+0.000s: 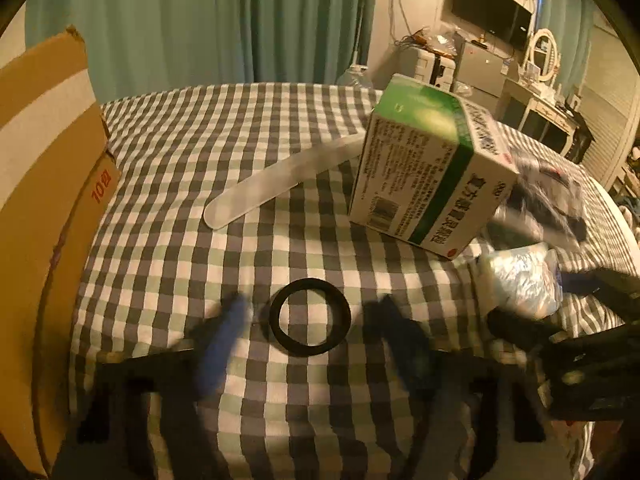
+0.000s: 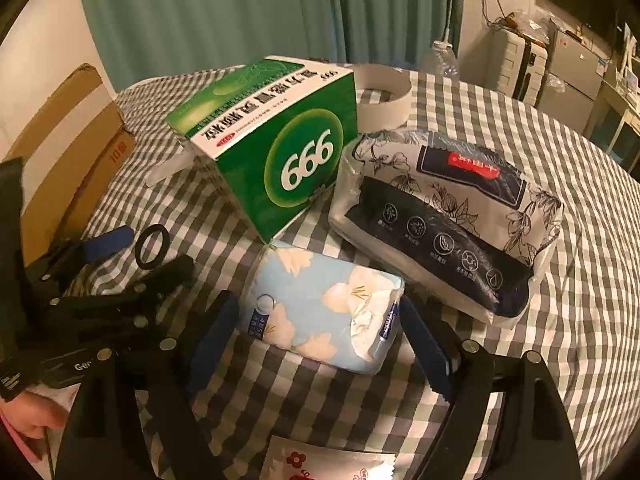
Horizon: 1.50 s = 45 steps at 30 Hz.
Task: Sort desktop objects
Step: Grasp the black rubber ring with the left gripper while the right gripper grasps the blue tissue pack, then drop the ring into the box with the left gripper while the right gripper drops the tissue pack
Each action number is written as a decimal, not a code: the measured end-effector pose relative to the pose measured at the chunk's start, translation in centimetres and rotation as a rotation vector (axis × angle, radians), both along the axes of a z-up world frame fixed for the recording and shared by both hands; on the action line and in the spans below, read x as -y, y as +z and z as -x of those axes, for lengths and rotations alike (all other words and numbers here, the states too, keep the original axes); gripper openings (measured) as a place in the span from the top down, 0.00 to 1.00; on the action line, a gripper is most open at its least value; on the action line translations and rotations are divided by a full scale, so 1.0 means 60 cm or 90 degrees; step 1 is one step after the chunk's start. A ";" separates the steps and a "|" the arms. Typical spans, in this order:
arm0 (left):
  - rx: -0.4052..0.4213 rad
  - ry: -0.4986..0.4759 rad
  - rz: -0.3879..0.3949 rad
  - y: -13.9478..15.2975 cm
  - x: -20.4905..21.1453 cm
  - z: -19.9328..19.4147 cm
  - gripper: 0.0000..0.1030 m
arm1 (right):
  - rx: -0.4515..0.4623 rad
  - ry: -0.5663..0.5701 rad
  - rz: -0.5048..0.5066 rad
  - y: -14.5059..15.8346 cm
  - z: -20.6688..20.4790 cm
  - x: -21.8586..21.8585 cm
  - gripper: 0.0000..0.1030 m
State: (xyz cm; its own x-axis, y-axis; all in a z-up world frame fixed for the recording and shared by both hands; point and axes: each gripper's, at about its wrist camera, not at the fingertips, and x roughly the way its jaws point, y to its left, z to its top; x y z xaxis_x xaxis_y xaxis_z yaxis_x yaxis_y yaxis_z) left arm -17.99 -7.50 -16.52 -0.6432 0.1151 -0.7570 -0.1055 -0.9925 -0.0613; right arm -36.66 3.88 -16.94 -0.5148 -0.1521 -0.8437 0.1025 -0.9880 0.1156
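A black ring [image 1: 310,317] lies on the checked cloth between the open, blurred fingers of my left gripper [image 1: 308,340]; it also shows in the right wrist view [image 2: 151,246]. My right gripper [image 2: 316,344] is open around a blue flowered tissue pack [image 2: 326,308], fingers apart from its sides. A green and white medicine box [image 2: 272,140] stands tilted behind it and also shows in the left wrist view [image 1: 428,160]. A large black and white tissue pack [image 2: 444,220] lies to the right. A clear flat strip [image 1: 276,178] lies left of the box.
A cardboard box [image 1: 44,200] stands at the table's left edge. A white band [image 2: 384,100] sits behind the medicine box. A silver sachet with red flowers [image 2: 332,460] lies at the near edge. Curtains and furniture stand beyond the round table.
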 end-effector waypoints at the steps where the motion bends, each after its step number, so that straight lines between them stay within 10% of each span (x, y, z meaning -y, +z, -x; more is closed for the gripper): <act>1: -0.002 -0.010 -0.004 0.003 0.000 -0.002 0.60 | 0.006 -0.001 0.005 -0.005 0.000 -0.003 0.16; 6: -0.022 -0.067 0.031 0.010 -0.019 -0.022 0.86 | 0.001 -0.024 0.062 0.009 -0.012 -0.038 0.31; 14: -0.069 -0.128 0.023 0.075 -0.056 -0.065 0.87 | -0.025 -0.086 0.095 0.065 -0.089 -0.105 0.32; 22: -0.120 -0.039 -0.114 0.238 -0.020 -0.128 0.87 | -0.086 -0.096 0.122 0.187 -0.192 -0.133 0.32; 34: -0.193 -0.042 -0.062 0.452 0.100 -0.189 0.87 | -0.188 -0.023 0.125 0.365 -0.241 0.002 0.32; 42: -0.193 0.026 -0.004 0.421 0.251 -0.198 0.87 | -0.183 0.108 0.151 0.393 -0.203 0.179 0.32; 45: -0.198 0.075 -0.062 0.384 0.321 -0.201 0.87 | -0.147 0.144 0.178 0.380 -0.173 0.237 0.32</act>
State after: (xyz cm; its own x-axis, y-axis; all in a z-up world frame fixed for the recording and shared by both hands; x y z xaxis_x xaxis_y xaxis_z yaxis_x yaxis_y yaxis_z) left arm -5.95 -26.74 6.52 -0.8543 0.0885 -0.5122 -0.0190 -0.9901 -0.1394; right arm -26.28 -10.32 5.87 -0.6134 -0.4896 -0.6197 0.3674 -0.8715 0.3248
